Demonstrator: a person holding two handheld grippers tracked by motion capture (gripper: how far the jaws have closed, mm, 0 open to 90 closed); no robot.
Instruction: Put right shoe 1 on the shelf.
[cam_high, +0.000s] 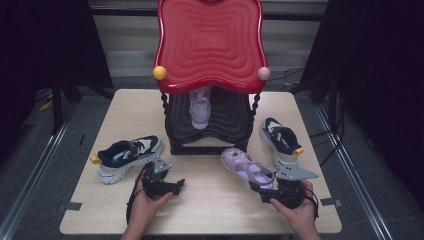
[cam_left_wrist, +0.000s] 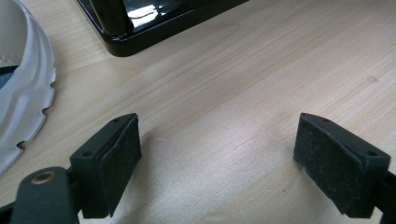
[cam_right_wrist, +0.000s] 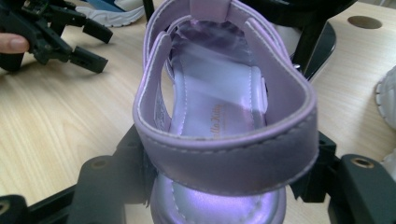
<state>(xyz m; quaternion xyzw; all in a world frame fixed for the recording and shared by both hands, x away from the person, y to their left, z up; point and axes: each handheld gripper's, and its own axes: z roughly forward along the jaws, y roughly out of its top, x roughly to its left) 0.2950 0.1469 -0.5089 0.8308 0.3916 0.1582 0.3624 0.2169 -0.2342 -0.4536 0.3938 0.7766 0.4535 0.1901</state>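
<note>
- Here, the lilac sandal (cam_high: 247, 167) is gripped at its heel end by the right gripper (cam_high: 262, 192), whose jaws are closed against the two sides of the heel (the heel strap is seen up close in the right gripper view (cam_right_wrist: 224, 154)).
- The sandal is found at the front right of the wooden table (cam_high: 210, 215), just in front of the black shoe rack (cam_high: 210, 130), with its toe pointed up and to the left towards the rack.
- The left gripper (cam_high: 176, 186) is held by the left hand (cam_high: 145, 207) near the table's front left; its jaws are spread wide with nothing between the pads (cam_left_wrist: 122, 161), only bare tabletop.
- A second lilac sandal (cam_high: 200, 111) is set on the rack's lower shelf, under the red top tray (cam_high: 210, 40).
- One navy-and-white trainer (cam_high: 127, 156) is laid left of the rack, and another trainer (cam_high: 281, 140) right of it.
</note>
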